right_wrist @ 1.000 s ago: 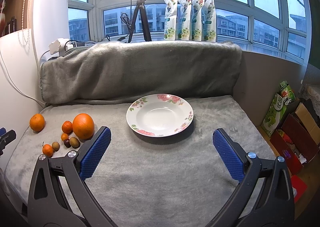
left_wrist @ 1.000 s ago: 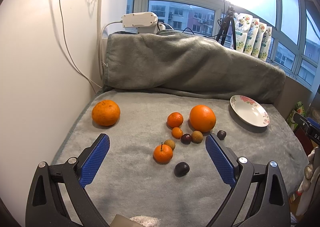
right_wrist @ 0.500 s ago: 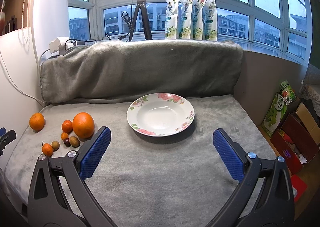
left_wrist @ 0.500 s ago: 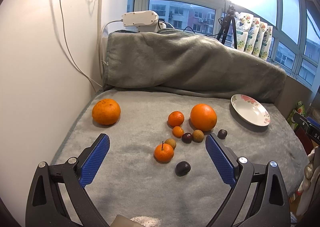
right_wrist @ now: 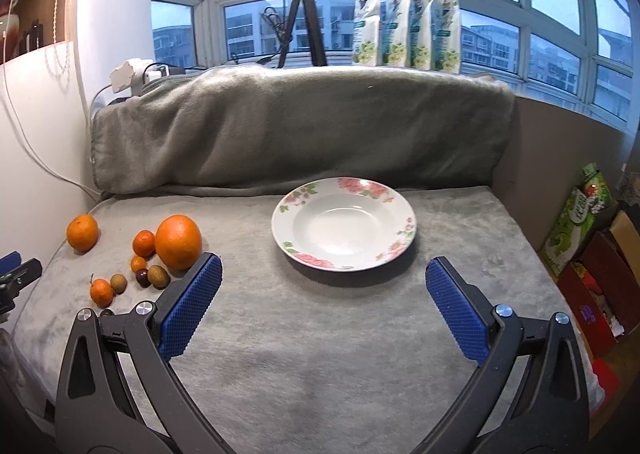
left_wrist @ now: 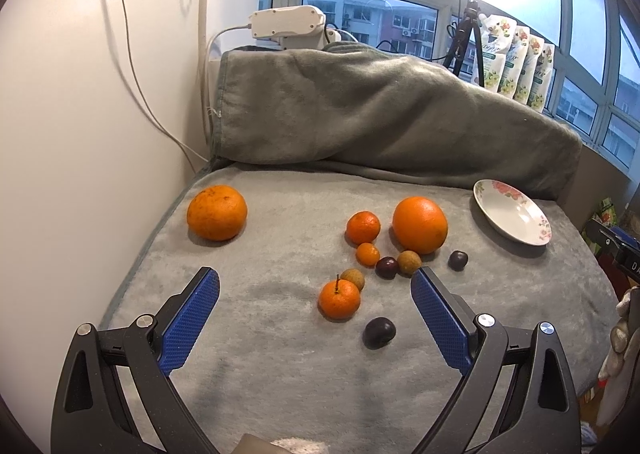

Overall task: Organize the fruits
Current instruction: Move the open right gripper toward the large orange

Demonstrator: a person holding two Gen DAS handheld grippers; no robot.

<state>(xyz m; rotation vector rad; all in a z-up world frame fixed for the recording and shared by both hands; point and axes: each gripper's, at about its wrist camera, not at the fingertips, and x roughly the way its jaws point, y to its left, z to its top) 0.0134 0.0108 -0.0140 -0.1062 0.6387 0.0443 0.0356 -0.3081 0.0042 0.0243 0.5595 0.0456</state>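
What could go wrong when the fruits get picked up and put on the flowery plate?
1. The small stemmed orange mandarin touches a small tan round fruit; the open left hand-held gripper might nudge that away.
2. Round fruit could roll on the soft grey blanket.
3. The shallow white floral plate might let the large smooth orange roll out.

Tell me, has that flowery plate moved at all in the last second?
No. The plate sits at the same spot on the grey blanket, with the same gap to the large orange. Only the right wrist view itself drifted slightly.
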